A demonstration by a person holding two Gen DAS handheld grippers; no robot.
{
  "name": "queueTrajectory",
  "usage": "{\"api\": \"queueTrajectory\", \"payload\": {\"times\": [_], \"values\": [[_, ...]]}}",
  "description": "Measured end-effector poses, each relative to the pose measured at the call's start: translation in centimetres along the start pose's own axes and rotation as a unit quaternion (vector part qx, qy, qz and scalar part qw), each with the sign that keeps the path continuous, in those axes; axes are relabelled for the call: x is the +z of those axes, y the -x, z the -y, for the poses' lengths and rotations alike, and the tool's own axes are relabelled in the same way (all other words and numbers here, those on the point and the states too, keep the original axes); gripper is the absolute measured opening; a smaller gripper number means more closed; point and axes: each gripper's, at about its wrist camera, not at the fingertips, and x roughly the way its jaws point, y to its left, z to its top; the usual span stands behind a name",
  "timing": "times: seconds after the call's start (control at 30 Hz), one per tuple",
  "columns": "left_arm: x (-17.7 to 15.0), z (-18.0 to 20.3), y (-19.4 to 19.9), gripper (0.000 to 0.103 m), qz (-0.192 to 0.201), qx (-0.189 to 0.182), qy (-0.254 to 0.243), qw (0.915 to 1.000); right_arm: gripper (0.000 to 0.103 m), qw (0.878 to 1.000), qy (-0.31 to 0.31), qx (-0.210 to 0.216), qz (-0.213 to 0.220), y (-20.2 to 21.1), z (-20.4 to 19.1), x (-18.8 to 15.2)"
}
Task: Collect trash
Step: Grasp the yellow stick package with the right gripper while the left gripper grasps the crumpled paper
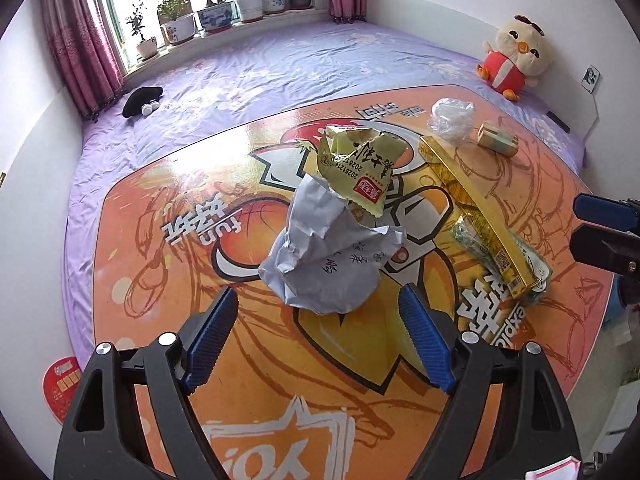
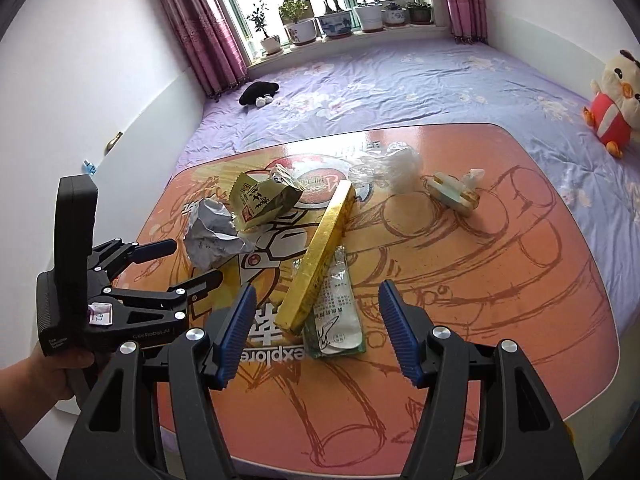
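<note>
Both claws open, empty: left claw (image 1: 316, 340) just short of crumpled paper (image 1: 328, 264); right claw (image 2: 318, 332) straddling gold box (image 2: 320, 252)

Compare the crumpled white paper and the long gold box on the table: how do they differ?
The crumpled white paper is a wrinkled, shapeless wad with handwriting; the long gold box is a rigid, straight-edged bar with shiny foil. The paper leans against a yellow-green snack wrapper; the box lies across a flat printed packet. Both rest on the orange table, ungripped.

Plush chick (image 1: 516, 56), potted plants (image 1: 176, 22), purple bedsheet (image 1: 280, 72)
</note>
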Motion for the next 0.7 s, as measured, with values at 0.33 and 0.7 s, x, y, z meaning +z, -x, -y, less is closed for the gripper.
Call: {"api": "queueTrajectory", "payload": {"times": [0.33,0.7], "values": [[1.3,-1.0,-1.7,0.082,-0.009,-0.005,0.001,0.9999,0.05,0.999,-0.011,-0.005,-0.041,-5.8,-0.3,2.3],[2.1,-1.0,-2.2,0.072,-0.007,-0.008,0.0,0.9999,0.022,0.998,-0.024,0.0,-0.055,-7.5,0.6,3.0]]}}
